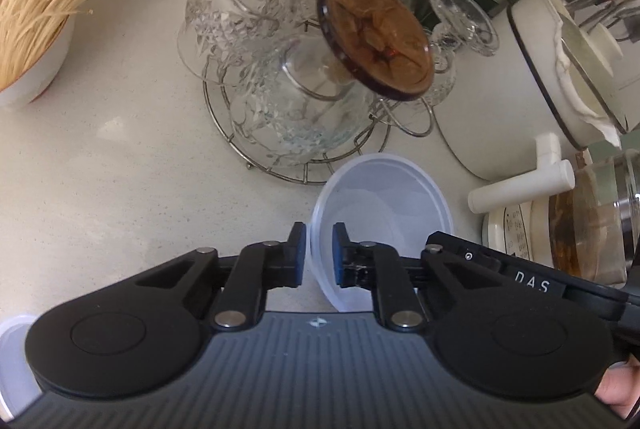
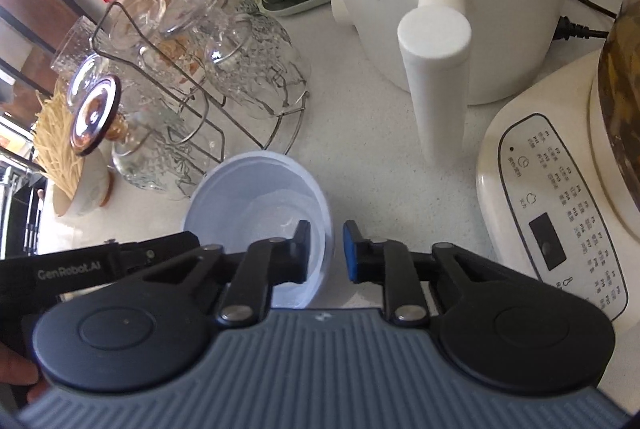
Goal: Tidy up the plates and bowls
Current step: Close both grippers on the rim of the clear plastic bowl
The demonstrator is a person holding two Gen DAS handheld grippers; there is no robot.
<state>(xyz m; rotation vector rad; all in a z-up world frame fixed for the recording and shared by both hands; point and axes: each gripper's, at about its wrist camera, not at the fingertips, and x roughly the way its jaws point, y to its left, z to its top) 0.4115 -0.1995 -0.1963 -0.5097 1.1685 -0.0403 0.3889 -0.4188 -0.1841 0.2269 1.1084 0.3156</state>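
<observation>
One translucent plastic bowl [image 1: 382, 225] stands on the pale countertop [image 1: 120, 169], just in front of the wire rack [image 1: 256, 153] of upturned glasses and beside the white pot [image 2: 440, 9]. The left gripper [image 1: 320, 253] is narrowed on the bowl's left rim, wall between its pads; the right gripper [image 2: 326, 249] likewise straddles the right rim (pad contact looks close, not certain). Step in hand: the two-handed grasp. The next move probably calls for a level, synchronized lift clear of the rack. Count: one bowl gripped; a second pale rim [image 1: 12, 357] shows at the left view's edge.

A home kitchen — glass rack [image 1: 296, 97], white cooker [image 2: 448, 1], speckled counter [image 1: 120, 169].
</observation>
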